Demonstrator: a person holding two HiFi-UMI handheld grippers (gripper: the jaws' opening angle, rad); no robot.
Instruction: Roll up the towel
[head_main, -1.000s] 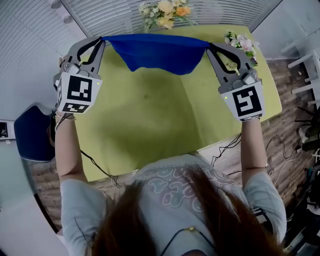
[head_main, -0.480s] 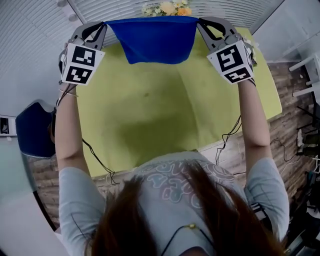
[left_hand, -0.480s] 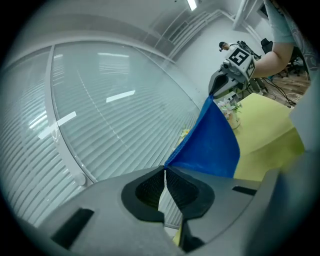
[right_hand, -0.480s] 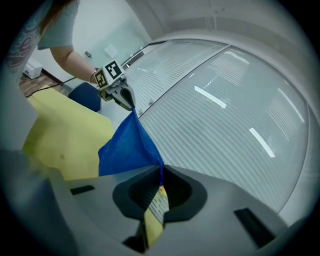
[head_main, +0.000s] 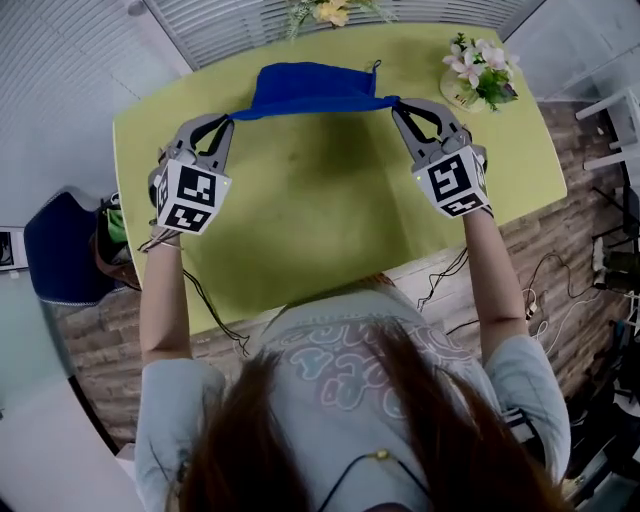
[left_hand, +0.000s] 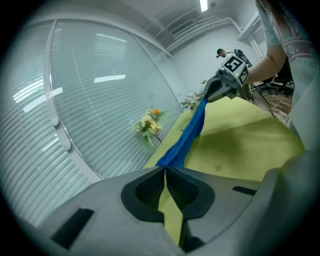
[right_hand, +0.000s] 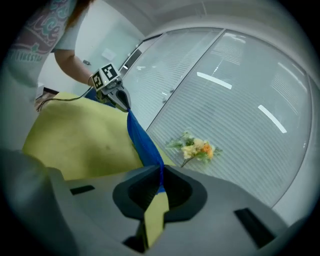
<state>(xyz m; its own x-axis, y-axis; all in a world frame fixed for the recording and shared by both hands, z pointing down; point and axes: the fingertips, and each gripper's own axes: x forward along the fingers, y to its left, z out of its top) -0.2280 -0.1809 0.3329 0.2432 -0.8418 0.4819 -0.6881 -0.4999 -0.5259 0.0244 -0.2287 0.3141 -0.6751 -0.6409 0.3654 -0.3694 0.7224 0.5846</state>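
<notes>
At the far side of the yellow-green bench (head_main: 300, 230), toward twelve o'clock, the blue cloth towel (head_main: 315, 88) spans two grippers. The left gripper (head_main: 228, 118), at ten o'clock, has its fingers (left_hand: 147, 187) pressed together on one towel corner. The right gripper (head_main: 397, 103), at two o'clock, pinches the opposite corner the same way. Each carries a cube of black-and-white square markers (head_main: 190, 195).
</notes>
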